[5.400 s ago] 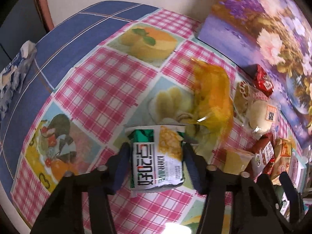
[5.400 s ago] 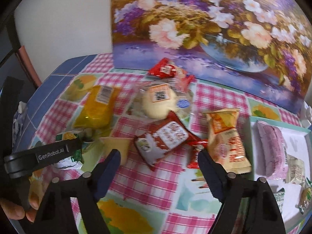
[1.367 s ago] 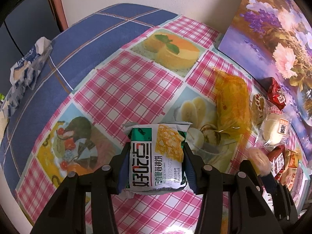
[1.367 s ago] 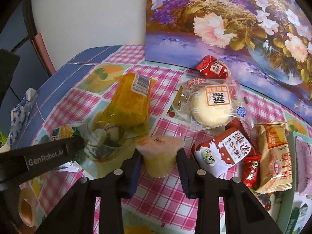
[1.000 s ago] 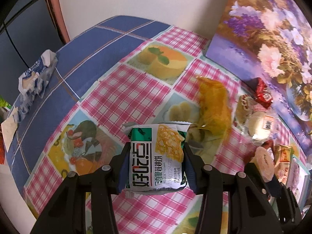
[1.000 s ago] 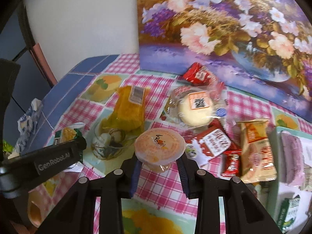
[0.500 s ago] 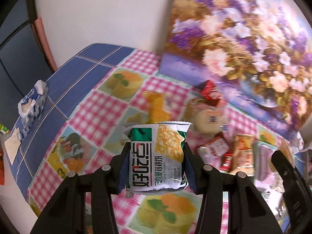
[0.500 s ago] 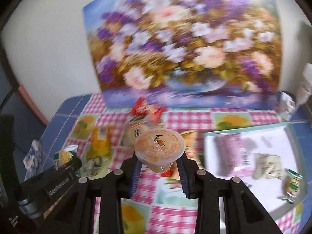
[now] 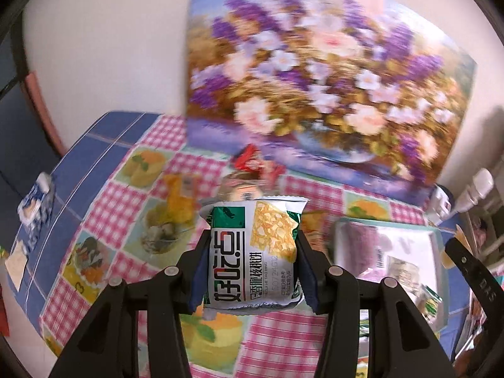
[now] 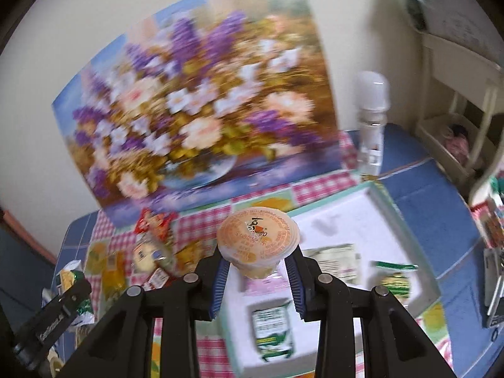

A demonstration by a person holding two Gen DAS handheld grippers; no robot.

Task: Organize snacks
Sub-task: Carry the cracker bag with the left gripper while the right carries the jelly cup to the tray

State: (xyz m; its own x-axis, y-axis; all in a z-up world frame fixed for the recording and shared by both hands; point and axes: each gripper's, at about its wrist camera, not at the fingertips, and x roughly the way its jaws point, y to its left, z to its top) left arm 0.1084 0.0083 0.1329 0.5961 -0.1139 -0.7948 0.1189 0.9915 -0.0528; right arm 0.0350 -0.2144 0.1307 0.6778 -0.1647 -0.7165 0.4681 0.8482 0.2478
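My left gripper (image 9: pixel 253 271) is shut on a green and white snack packet (image 9: pixel 253 255) and holds it high above the checked tablecloth. My right gripper (image 10: pixel 258 271) is shut on an orange jelly cup (image 10: pixel 258 239) and holds it over the near part of the white tray (image 10: pixel 343 217), which has a teal rim and holds several snacks. The tray also shows in the left wrist view (image 9: pixel 438 236) at the right. Loose snacks (image 9: pixel 179 201) lie on the table to the left, blurred.
A flower painting (image 9: pixel 315 78) leans against the wall behind the table. A bottle with a white cap (image 10: pixel 371 126) stands behind the tray. A blue and white carton (image 9: pixel 34 201) lies at the table's left edge. A white shelf (image 10: pixel 456 94) is at the far right.
Both grippers have lifted and swung right, away from the loose snacks and towards the tray, each still holding its snack. The right gripper took hold of the jelly cup earlier.
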